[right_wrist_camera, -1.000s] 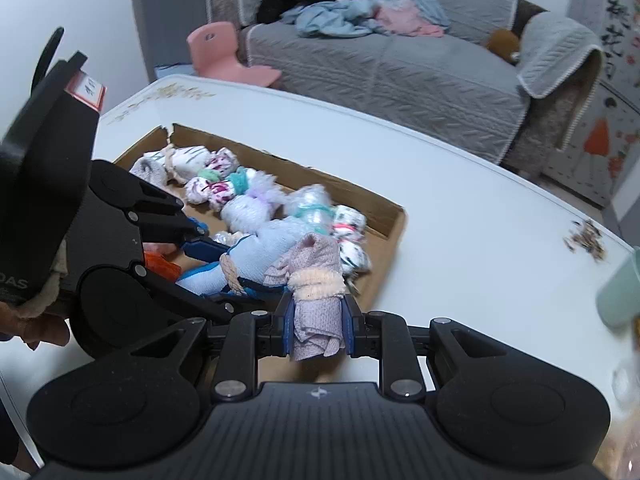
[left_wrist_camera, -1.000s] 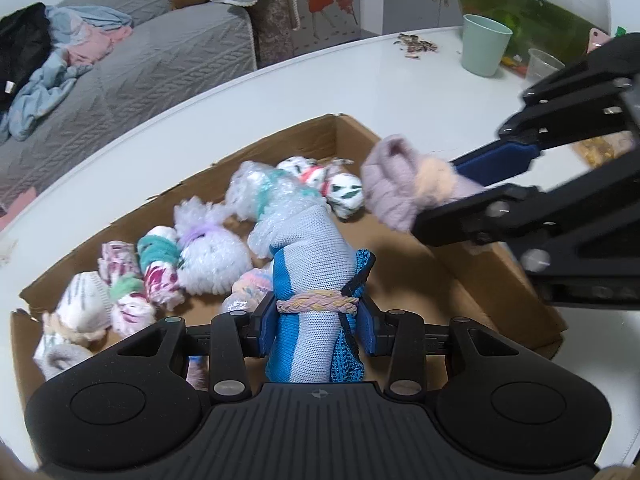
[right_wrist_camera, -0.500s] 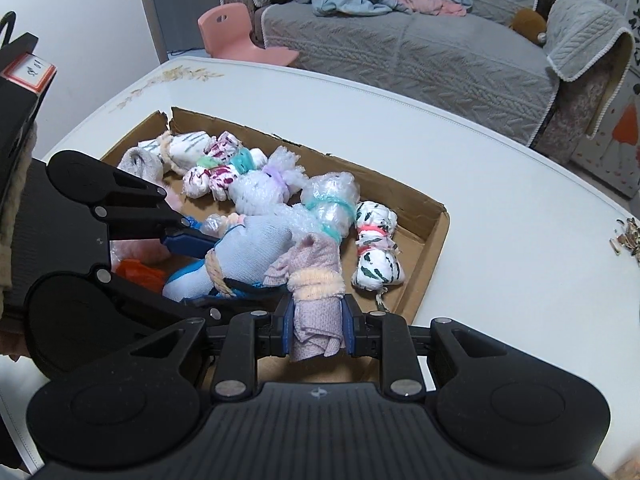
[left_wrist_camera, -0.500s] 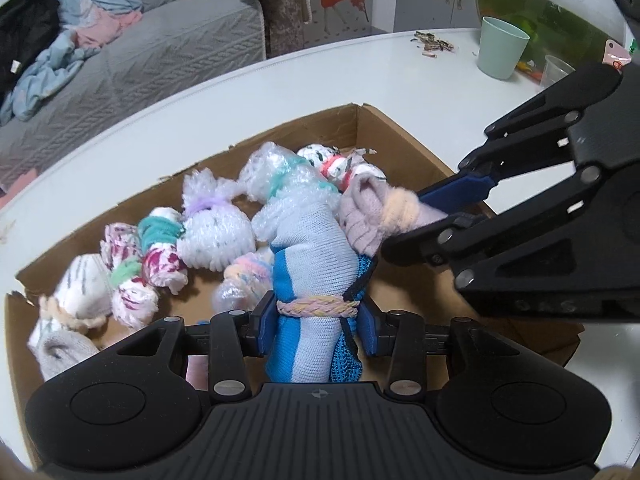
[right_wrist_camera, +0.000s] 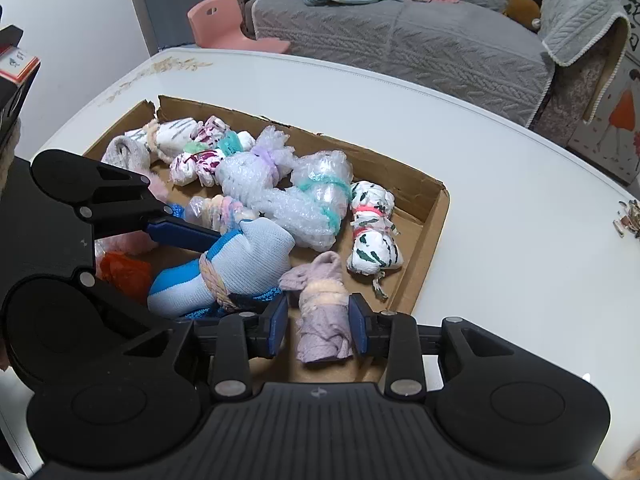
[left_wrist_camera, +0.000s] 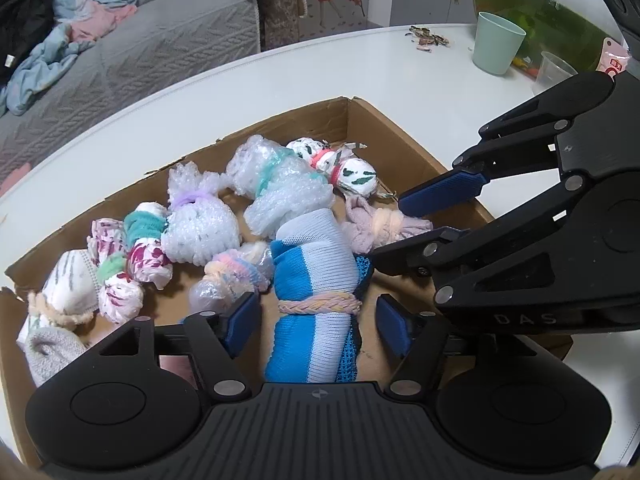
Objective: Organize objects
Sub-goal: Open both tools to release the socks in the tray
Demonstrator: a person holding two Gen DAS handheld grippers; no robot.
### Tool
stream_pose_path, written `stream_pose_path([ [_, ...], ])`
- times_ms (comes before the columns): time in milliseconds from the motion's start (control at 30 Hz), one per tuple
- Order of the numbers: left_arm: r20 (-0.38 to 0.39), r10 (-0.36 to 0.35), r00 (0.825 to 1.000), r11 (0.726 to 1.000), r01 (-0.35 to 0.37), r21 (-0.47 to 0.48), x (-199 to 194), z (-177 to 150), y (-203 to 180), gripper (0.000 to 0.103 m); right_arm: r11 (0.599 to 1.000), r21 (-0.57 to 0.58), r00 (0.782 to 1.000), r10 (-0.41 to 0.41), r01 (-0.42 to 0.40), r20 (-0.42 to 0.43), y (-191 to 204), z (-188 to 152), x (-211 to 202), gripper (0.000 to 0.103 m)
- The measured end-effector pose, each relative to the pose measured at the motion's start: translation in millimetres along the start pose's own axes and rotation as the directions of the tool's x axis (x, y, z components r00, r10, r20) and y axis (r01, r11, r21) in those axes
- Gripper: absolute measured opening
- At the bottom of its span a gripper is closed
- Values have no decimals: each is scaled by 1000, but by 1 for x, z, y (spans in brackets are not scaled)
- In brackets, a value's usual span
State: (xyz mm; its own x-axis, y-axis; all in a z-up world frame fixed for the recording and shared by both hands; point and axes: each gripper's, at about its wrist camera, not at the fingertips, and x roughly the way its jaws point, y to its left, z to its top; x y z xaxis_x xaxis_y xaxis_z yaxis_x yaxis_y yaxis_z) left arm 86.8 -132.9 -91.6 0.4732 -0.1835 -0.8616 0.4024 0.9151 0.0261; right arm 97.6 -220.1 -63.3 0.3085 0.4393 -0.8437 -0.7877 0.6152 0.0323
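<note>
A shallow cardboard box [left_wrist_camera: 384, 132] [right_wrist_camera: 434, 216] on the white table holds several tied bundles. My left gripper [left_wrist_camera: 316, 322] is open around a blue and white sock bundle [left_wrist_camera: 312, 280] [right_wrist_camera: 232, 268] that lies in the box, its pads apart from the bundle. My right gripper [right_wrist_camera: 318, 322] is open around a lilac sock bundle [right_wrist_camera: 322, 312] [left_wrist_camera: 380, 226] lying beside the blue one. The right gripper also shows in the left wrist view [left_wrist_camera: 420, 216], and the left gripper's fingers [right_wrist_camera: 180, 232] show in the right wrist view.
Bubble-wrap bundles [left_wrist_camera: 280, 188] [right_wrist_camera: 308, 204] and patterned cloth bundles [left_wrist_camera: 352, 172] [right_wrist_camera: 374, 240] fill the box's back half. A green cup [left_wrist_camera: 496, 42], a clear cup [left_wrist_camera: 554, 72] and a fish tank [left_wrist_camera: 532, 4] stand at the table's far right. A grey sofa [right_wrist_camera: 400, 40] lies beyond.
Both grippers lowered their bundles into the box and opened. The blue sock bundle and the lilac bundle now lie on the box floor, released.
</note>
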Motion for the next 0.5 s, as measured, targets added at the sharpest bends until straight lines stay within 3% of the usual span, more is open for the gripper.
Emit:
stream_pose_path([
  [167,2,9,1000,1000,-9,-1,-4,1,0,77,1000,1,1000,-1,1,12,0,1,-3,40],
  [500,-5,16,1000,1000,-16,-2,-5,0,-1,80,1000,-5,1000,-2,2,8,2,2,-2,41],
])
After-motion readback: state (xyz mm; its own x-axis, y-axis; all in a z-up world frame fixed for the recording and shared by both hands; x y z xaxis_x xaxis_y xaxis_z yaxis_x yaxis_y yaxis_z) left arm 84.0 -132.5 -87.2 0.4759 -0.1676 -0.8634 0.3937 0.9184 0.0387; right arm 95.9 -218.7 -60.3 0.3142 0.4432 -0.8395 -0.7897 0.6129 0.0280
